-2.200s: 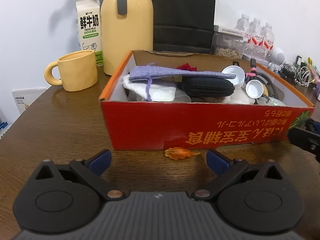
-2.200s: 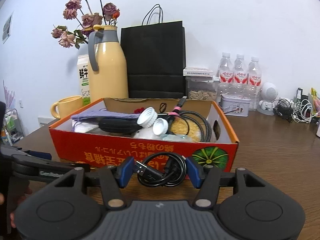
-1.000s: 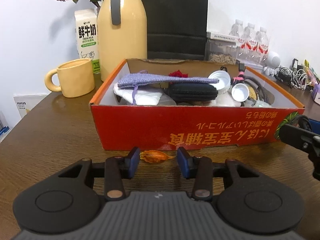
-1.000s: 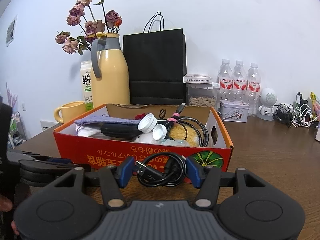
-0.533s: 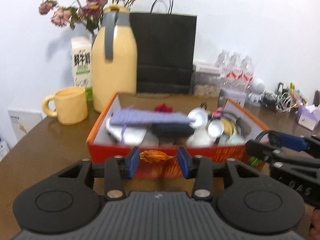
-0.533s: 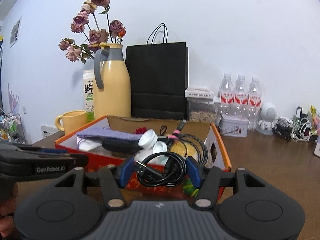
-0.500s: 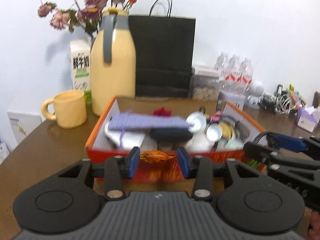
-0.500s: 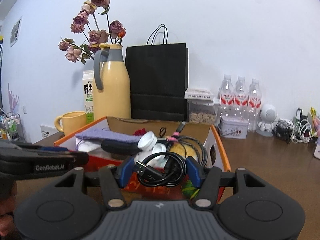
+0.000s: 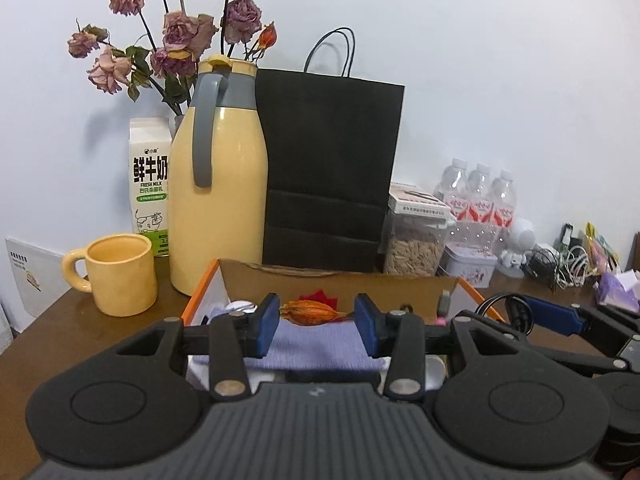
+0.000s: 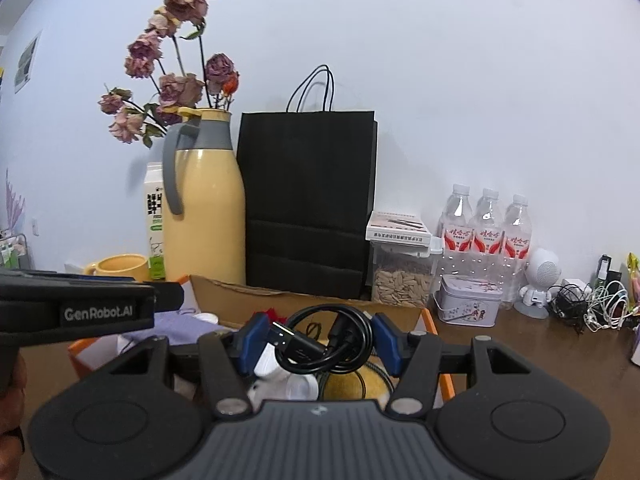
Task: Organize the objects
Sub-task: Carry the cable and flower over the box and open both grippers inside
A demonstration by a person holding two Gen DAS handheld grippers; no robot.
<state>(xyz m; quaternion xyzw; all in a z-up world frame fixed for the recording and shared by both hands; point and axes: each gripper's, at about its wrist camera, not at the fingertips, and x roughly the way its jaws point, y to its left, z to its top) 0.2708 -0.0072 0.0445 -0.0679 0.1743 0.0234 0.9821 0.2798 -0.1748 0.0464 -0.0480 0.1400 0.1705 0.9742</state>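
Above the open box [image 9: 400,280] on the table [image 9: 60,320]: right gripper [image 10: 318,340] clamped on a coiled black cable [image 10: 324,340], left gripper [image 9: 316,318] clamped on a dried orange bud [image 9: 310,312].

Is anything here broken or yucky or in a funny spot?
Yes: the roses behind the yellow thermos are wilted, with drooping heads. The left gripper holds a dried orange flower bud above the box, likely fallen off them.
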